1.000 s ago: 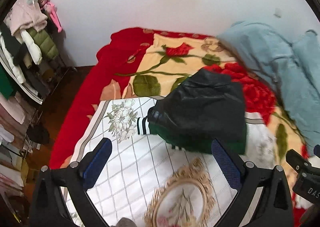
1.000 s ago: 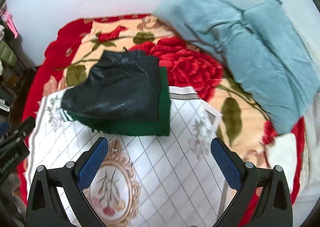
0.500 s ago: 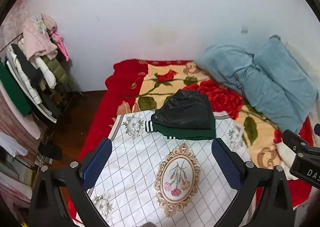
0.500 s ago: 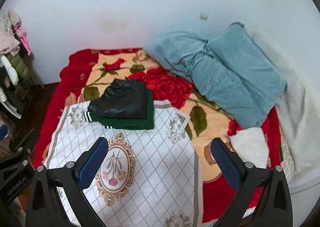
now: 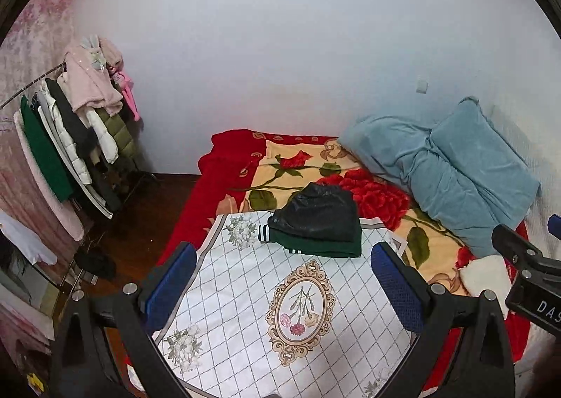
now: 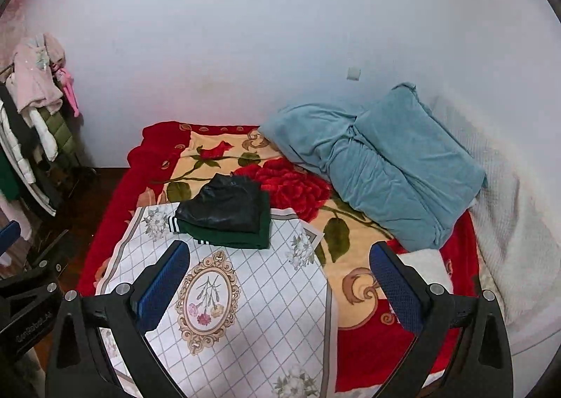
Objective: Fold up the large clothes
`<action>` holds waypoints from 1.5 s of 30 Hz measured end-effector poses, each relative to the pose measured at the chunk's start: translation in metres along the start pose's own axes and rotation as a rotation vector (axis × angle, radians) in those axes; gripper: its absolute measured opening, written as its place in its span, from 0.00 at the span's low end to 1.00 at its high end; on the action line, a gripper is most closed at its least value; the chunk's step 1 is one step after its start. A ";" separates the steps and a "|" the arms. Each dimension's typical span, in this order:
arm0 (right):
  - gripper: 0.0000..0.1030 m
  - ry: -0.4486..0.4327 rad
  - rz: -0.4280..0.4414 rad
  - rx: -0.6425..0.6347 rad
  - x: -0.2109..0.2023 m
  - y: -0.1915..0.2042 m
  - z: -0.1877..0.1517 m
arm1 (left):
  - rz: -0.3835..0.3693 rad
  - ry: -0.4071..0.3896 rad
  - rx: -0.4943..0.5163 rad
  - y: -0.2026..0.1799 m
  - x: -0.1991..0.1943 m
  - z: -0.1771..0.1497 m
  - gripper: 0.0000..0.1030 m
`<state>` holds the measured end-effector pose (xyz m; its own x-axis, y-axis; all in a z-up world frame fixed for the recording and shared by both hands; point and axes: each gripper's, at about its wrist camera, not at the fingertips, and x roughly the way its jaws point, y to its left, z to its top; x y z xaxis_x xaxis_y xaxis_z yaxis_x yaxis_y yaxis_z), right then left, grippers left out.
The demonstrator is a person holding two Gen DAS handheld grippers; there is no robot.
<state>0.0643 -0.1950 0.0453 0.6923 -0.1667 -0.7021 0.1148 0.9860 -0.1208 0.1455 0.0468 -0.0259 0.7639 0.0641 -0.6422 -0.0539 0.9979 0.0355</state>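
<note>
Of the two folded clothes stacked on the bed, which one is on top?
The shiny black garment is on top. The green garment with white-striped cuffs lies under it, showing only along the stack's near and right edges.

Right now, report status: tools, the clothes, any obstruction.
Left tool open, empty. Right tool open, empty. Folded black garment stacked on folded green garment, on the white sheet. Nothing in the way.

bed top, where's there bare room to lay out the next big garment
The near half of the white checkered cloth, around its oval medallion, lies bare below the folded black and green stack. A narrower free strip of rose blanket runs between the cloth's right edge and the white towel. The far right is crowded by the blue bedding.
</note>
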 end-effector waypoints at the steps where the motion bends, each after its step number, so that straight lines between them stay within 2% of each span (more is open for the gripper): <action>1: 1.00 0.000 0.006 -0.002 -0.007 -0.001 0.000 | 0.002 -0.001 -0.002 -0.001 -0.003 0.000 0.99; 8: 1.00 0.009 0.041 -0.005 -0.024 -0.009 0.000 | -0.018 -0.006 -0.015 -0.005 -0.020 -0.002 0.99; 19: 1.00 -0.022 0.026 -0.003 -0.038 -0.014 0.004 | 0.002 -0.033 -0.029 -0.005 -0.034 -0.001 1.00; 45: 1.00 -0.046 0.044 -0.002 -0.046 -0.013 0.010 | 0.031 -0.066 -0.046 -0.003 -0.047 0.007 1.00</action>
<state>0.0377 -0.2005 0.0859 0.7283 -0.1223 -0.6742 0.0817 0.9924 -0.0918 0.1145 0.0407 0.0097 0.8020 0.0971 -0.5894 -0.1068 0.9941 0.0185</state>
